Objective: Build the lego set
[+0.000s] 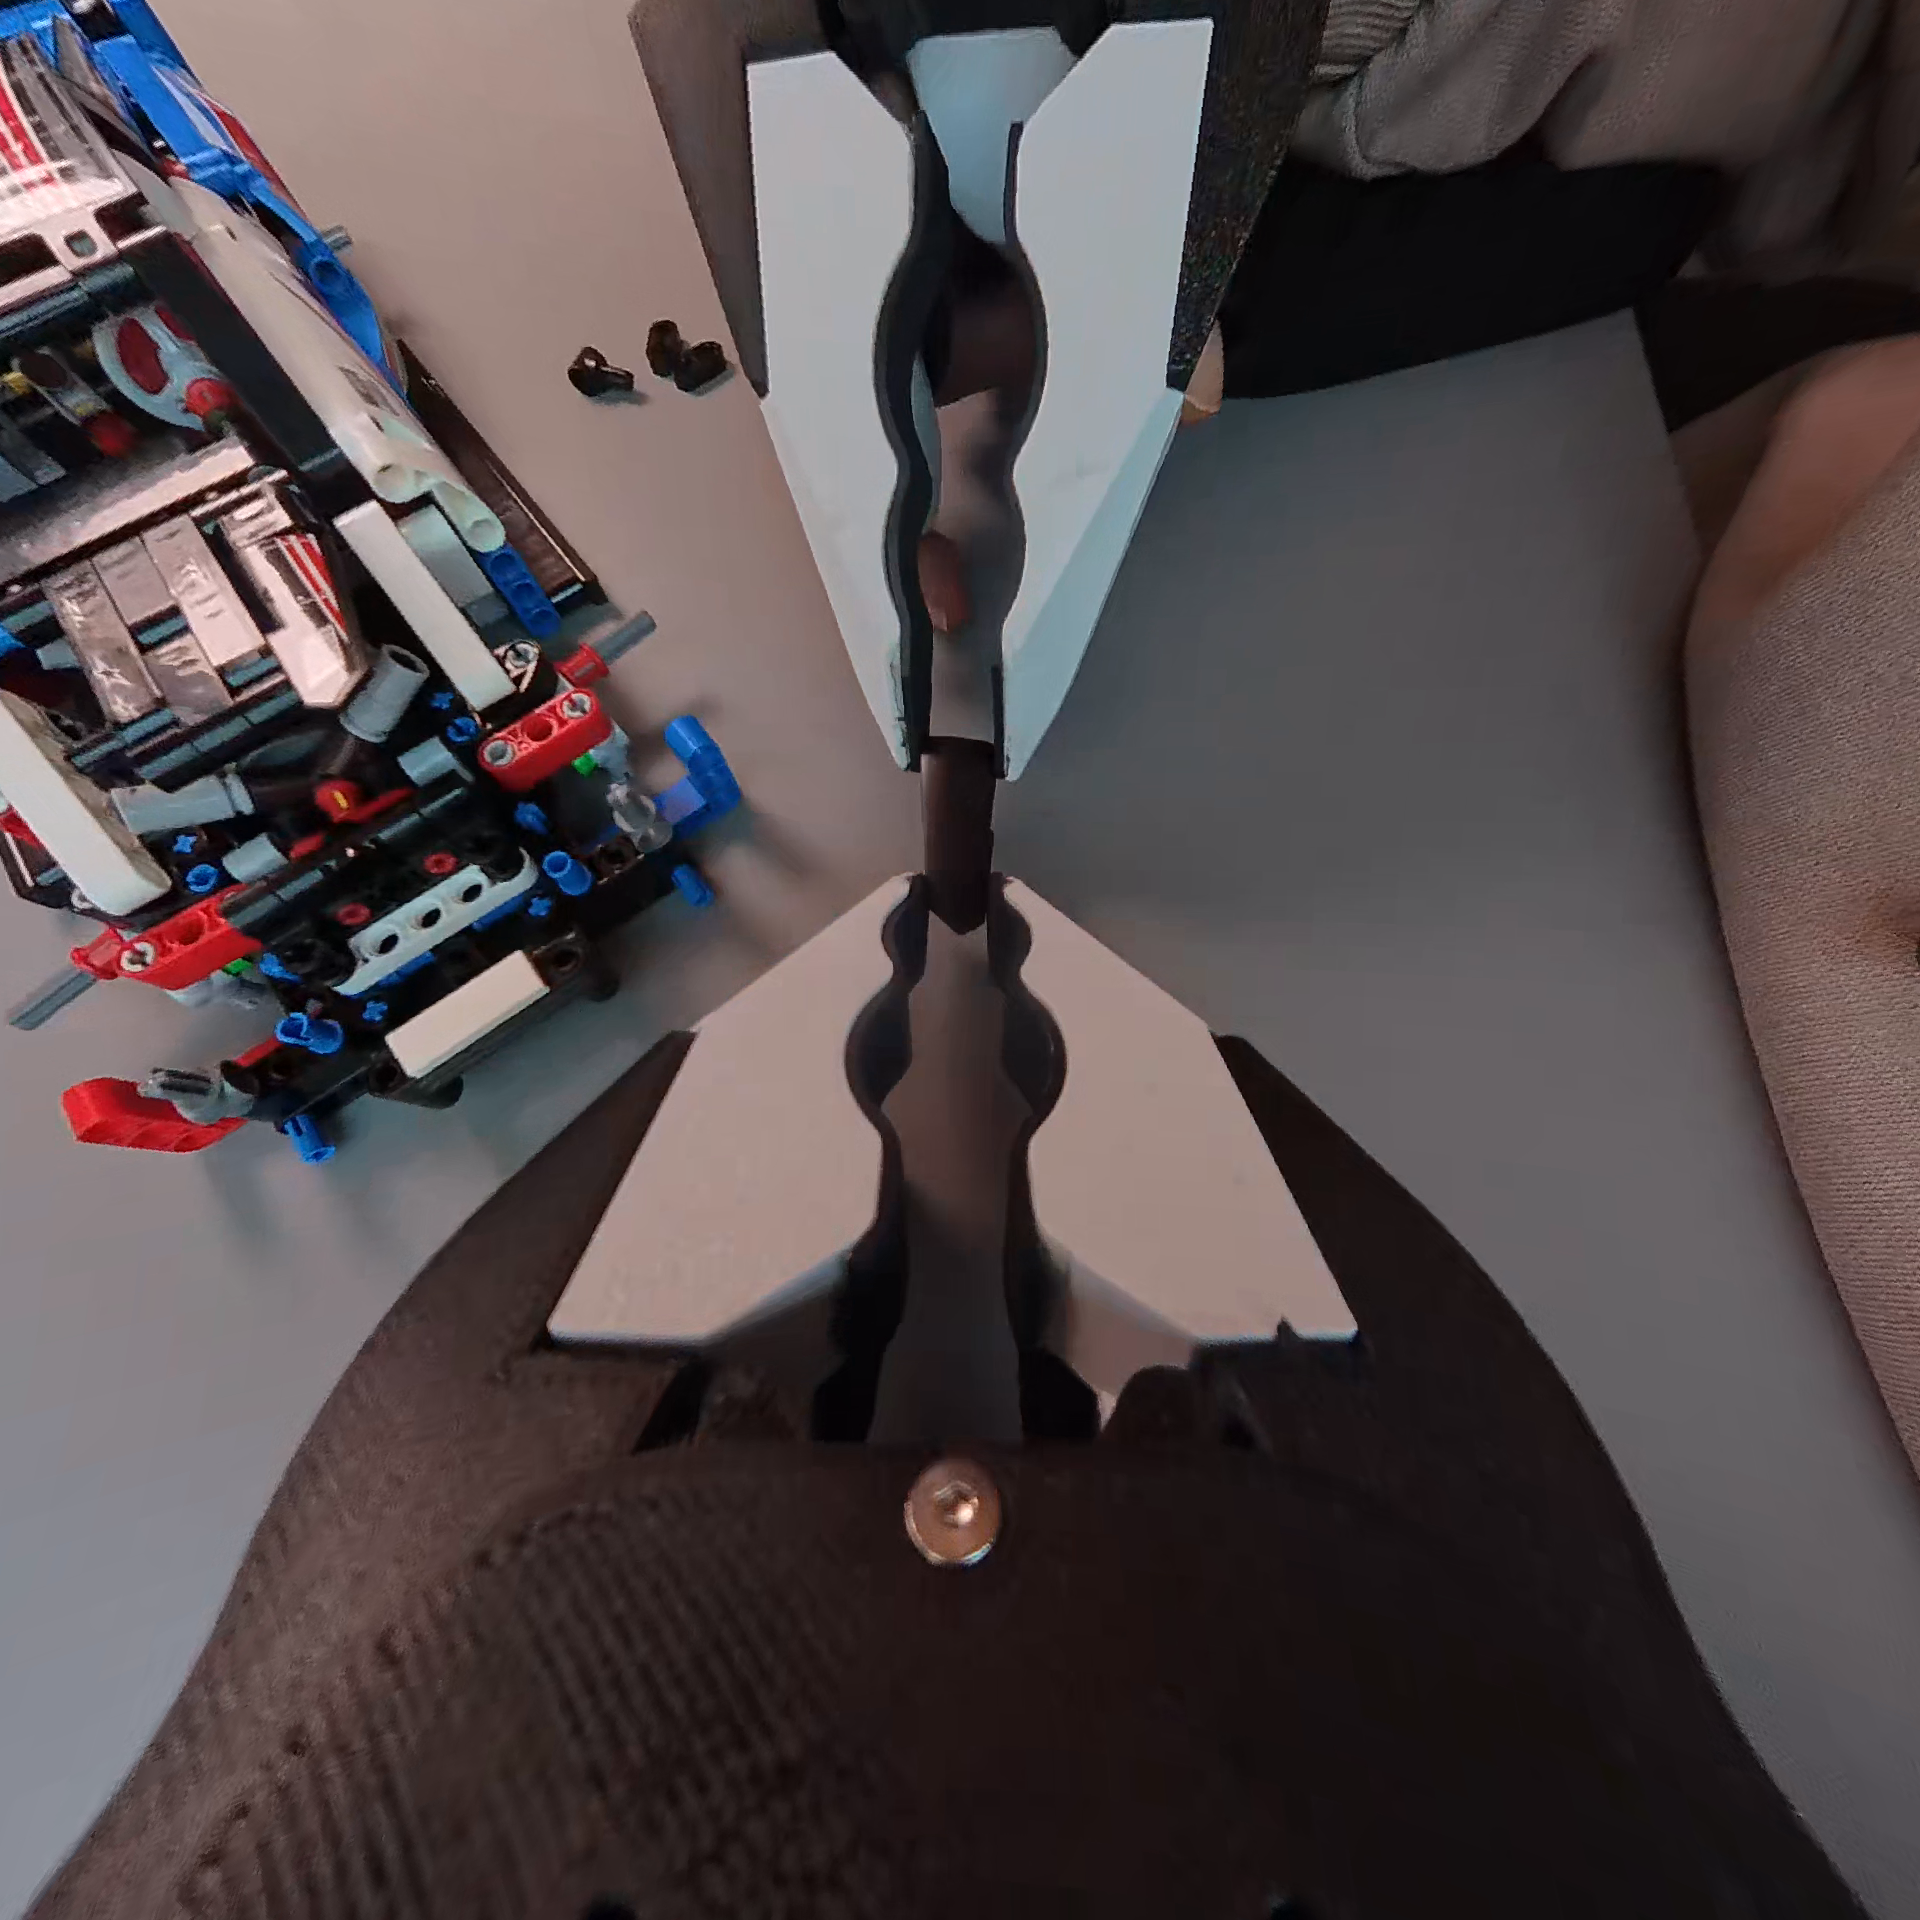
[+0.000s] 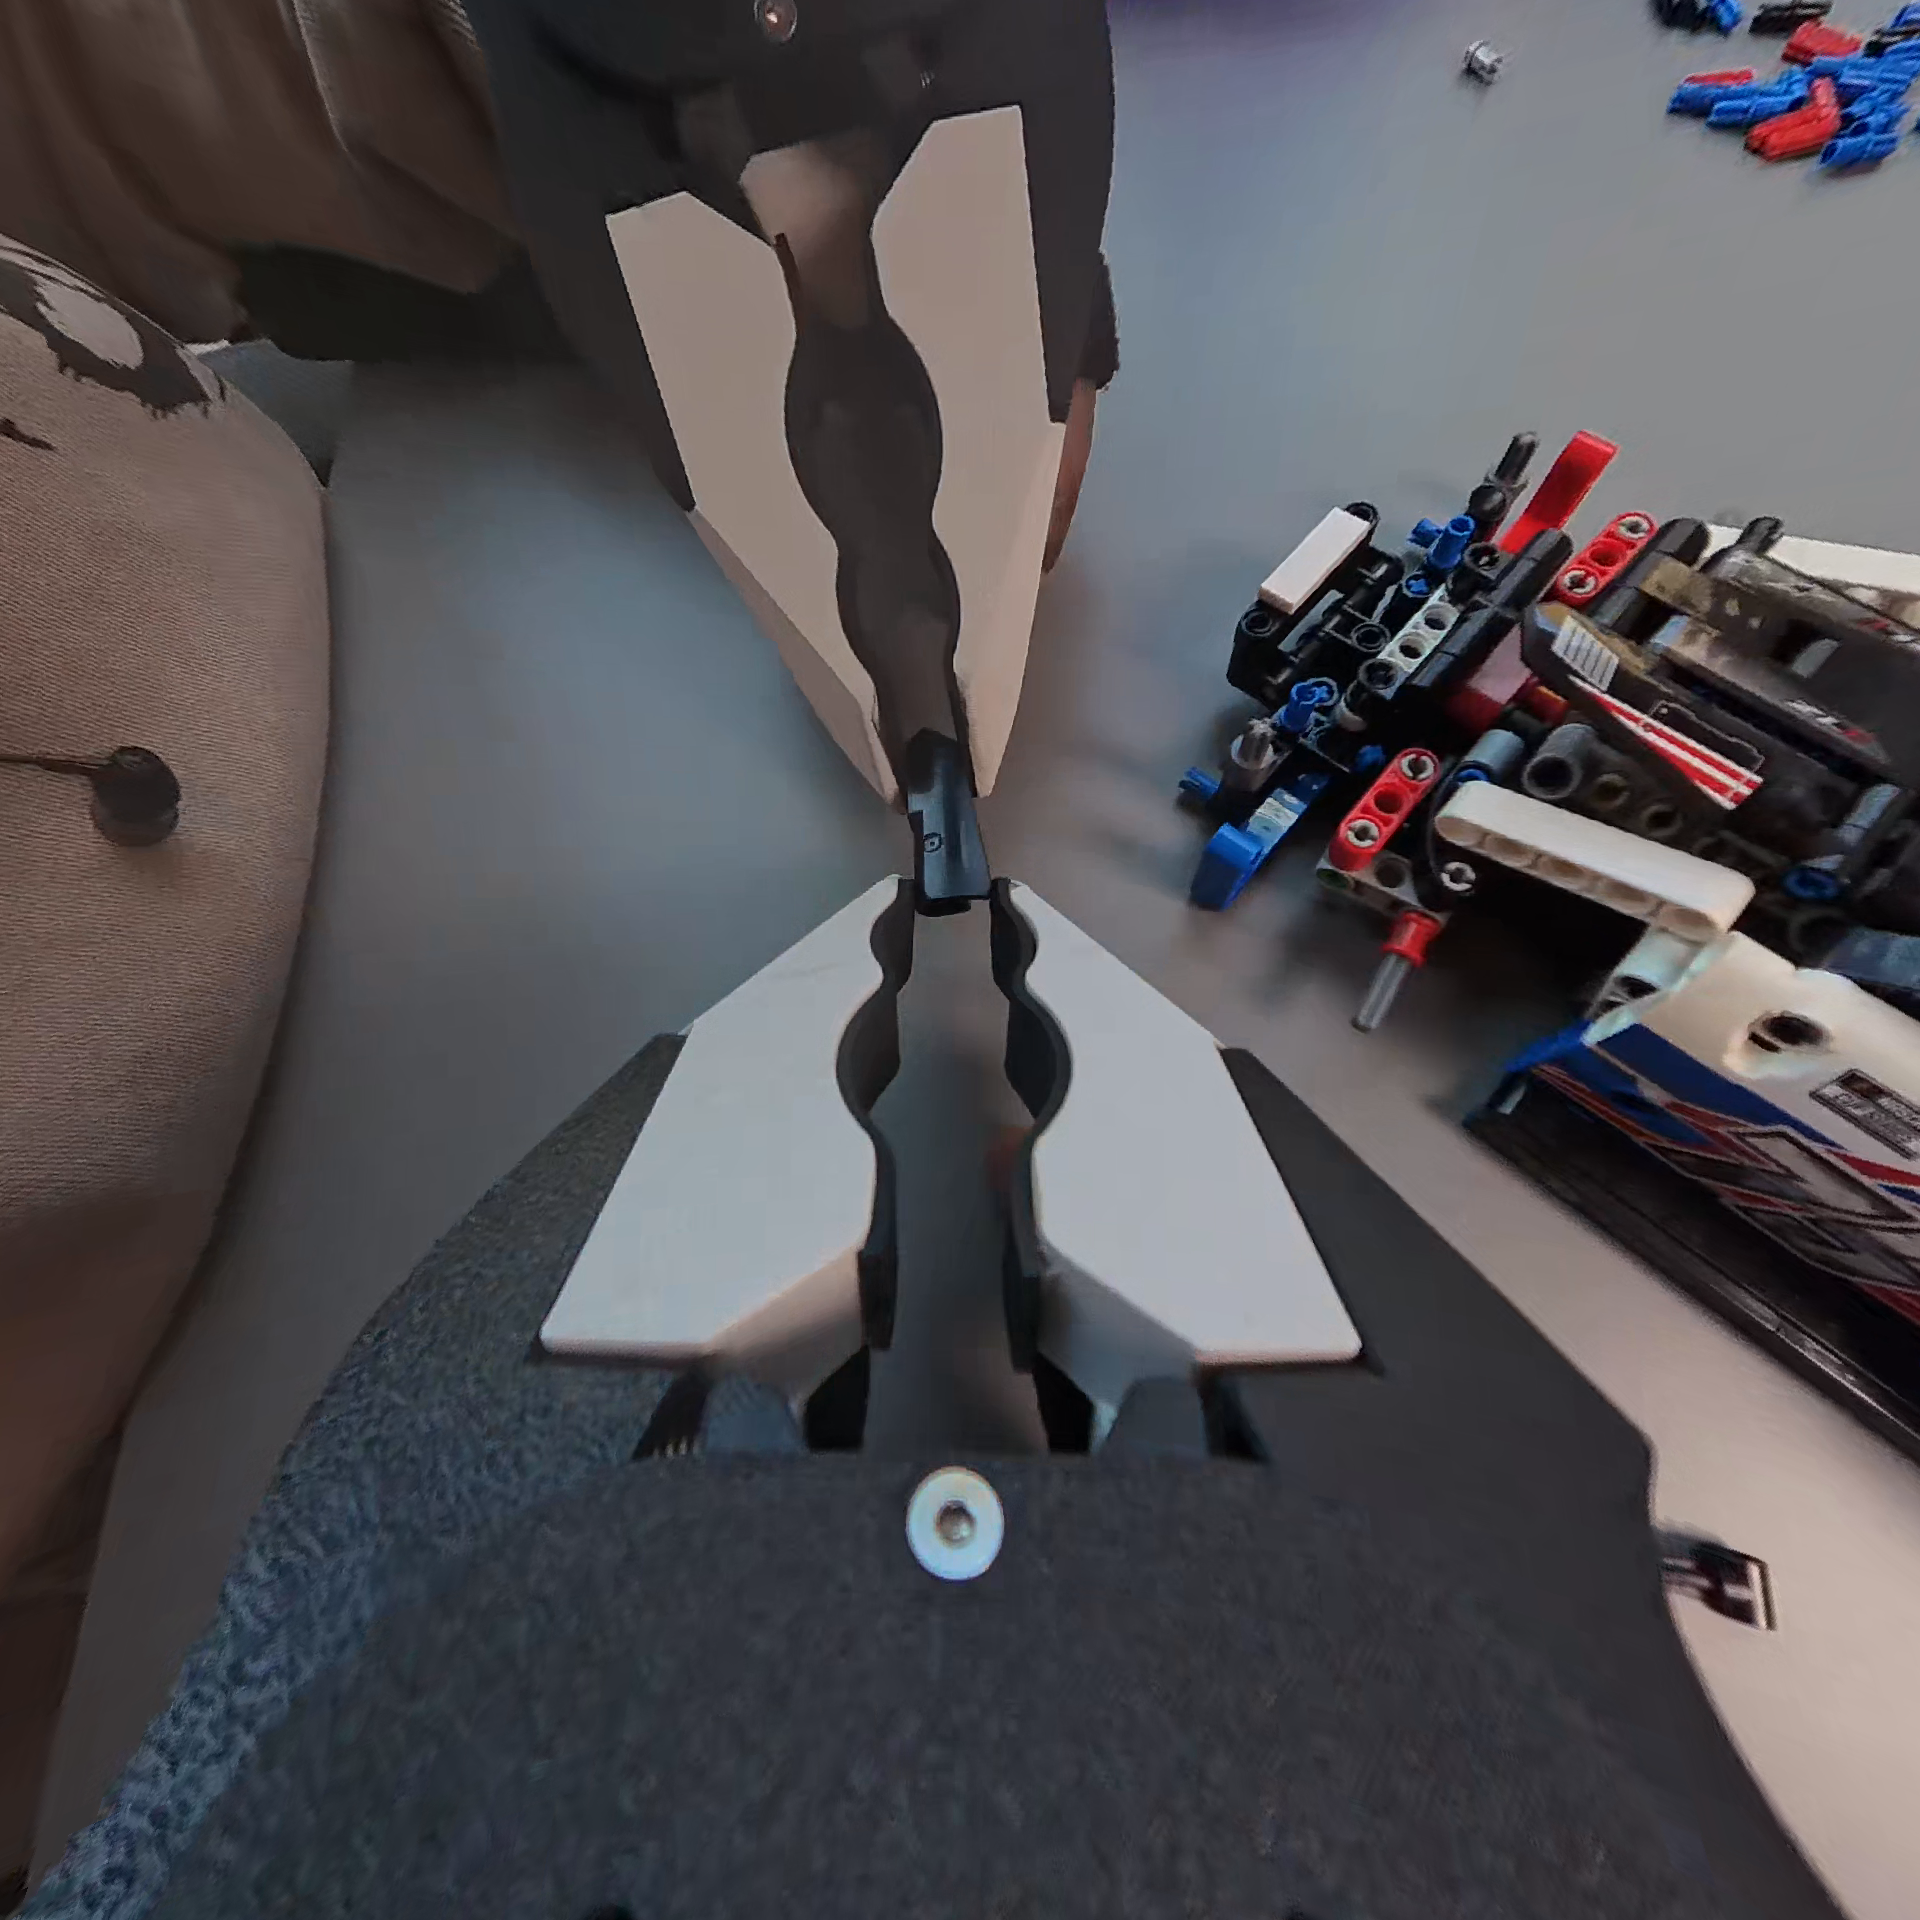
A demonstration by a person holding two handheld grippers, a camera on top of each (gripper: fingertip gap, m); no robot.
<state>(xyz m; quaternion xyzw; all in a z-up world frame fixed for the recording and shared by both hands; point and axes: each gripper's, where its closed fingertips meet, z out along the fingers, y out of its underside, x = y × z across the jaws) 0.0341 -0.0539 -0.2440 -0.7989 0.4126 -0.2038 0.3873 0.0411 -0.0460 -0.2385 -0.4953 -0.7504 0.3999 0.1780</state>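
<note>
The grey worktop [image 1: 1351, 831] carries a part-built lego model [image 1: 312, 727], a blue, white, black and red vehicle lying well to one side of the working zone. The left hand-held gripper [image 1: 956, 904] and the right hand-held gripper [image 2: 951, 899] meet tip to tip above bare worktop, each nearly closed on one end of a small black lego piece [image 2: 945, 831] held between them, off the surface. This opposed hold probably serves to press two small elements together, or to pass the piece across, clear of the model; which one cannot be told. A person's beige sleeve [image 1: 1818, 831] borders the near edge. A heap of loose blue and red pins [image 2: 1787, 94] lies far off, and two small black connectors [image 1: 644, 364] rest just beyond the model. Nothing stands between the grippers and the model.
</note>
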